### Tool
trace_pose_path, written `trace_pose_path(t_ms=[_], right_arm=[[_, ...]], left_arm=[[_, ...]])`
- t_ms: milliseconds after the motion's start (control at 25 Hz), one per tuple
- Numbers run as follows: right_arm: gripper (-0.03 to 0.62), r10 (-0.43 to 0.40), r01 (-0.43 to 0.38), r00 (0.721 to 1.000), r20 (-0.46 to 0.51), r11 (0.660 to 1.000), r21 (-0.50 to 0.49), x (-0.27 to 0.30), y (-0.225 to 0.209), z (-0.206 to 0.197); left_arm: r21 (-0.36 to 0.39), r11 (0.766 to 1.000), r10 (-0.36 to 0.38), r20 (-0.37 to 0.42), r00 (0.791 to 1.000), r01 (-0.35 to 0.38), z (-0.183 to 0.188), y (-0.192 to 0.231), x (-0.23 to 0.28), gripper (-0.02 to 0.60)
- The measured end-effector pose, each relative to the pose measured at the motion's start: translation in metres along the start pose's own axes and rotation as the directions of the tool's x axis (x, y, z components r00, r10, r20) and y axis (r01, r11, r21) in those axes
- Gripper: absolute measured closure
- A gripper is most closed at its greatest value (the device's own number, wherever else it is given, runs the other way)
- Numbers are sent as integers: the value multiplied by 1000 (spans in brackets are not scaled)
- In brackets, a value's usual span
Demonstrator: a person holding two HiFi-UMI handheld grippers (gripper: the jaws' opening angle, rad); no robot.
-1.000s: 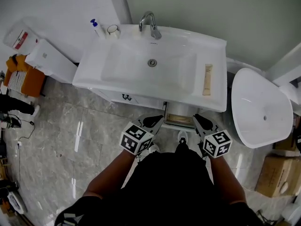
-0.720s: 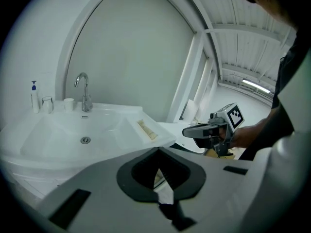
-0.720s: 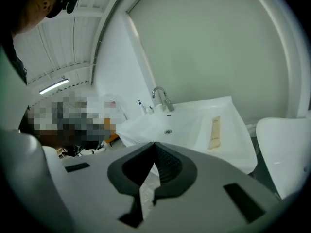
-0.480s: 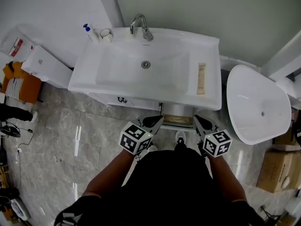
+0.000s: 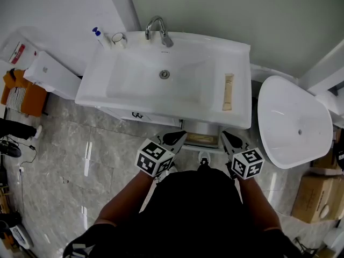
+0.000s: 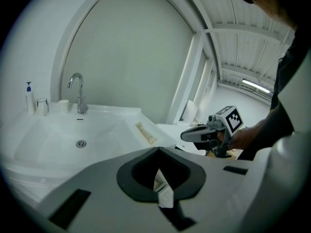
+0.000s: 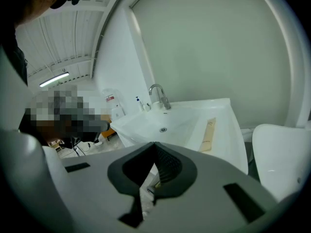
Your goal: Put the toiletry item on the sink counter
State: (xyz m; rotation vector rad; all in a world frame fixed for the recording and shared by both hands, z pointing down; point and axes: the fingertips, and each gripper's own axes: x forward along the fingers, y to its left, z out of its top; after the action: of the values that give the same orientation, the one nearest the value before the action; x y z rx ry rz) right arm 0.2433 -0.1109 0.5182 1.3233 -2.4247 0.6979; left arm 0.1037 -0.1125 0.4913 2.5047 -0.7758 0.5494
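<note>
A beige toiletry tube [image 5: 228,92] lies flat on the right side of the white sink counter [image 5: 241,55], beside the basin. It also shows in the left gripper view [image 6: 146,132] and the right gripper view [image 7: 209,135]. My left gripper [image 5: 177,137] and right gripper [image 5: 228,138] hang close to my body, below the counter's front edge and apart from the tube. Both are shut with nothing between the jaws, as their own views show for the left gripper [image 6: 158,149] and the right gripper [image 7: 154,143]. The right gripper [image 6: 187,135] is also seen from the left one.
A faucet [image 5: 156,28], a pump bottle [image 5: 98,36] and a cup [image 5: 118,38] stand at the counter's back. A drawer [image 5: 201,138] is open under the sink. A white toilet [image 5: 293,122] stands right, a white box [image 5: 51,74] left, cardboard boxes [image 5: 317,198] far right.
The sink and tube have shifted slightly left in the head view. Both grippers keep their low place in front of the cabinet, empty.
</note>
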Motion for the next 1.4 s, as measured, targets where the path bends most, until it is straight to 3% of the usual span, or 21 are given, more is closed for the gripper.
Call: trace_pose_path(t_ms=[240,600,640,720,800,1160,1400], right_arm=[[589,-72,69,995,-74,997,-45,24,-40,8],[586,-234,207,952,-199,967,-147,86,-129,7],[573,-245,215,944,-221,965,-153,94,-137,4],[475,-264,224,924,-275,960,-169,109,-151,-5],[442,-280,231,904,-324,956,-181,124,-163,-16],[377,-339,269,834,-436,939,-215,163,-195,-31],[359,-340,304,823,-455,940,-153,157,-211,-32]], left_arm=[[-30,999,37,-17,999,-38,-2,9,7,581],[-103,988,110,-62,992,-116,-17,28,9,581],[-110,986,120,-62,991,-127,-17,31,9,581],[-123,982,139,-62,988,-145,-19,35,8,581],[-135,978,154,-64,986,-161,-19,39,7,581],[-166,966,188,-73,980,-197,-22,45,6,581],[-178,962,197,-70,978,-207,-21,49,7,581]])
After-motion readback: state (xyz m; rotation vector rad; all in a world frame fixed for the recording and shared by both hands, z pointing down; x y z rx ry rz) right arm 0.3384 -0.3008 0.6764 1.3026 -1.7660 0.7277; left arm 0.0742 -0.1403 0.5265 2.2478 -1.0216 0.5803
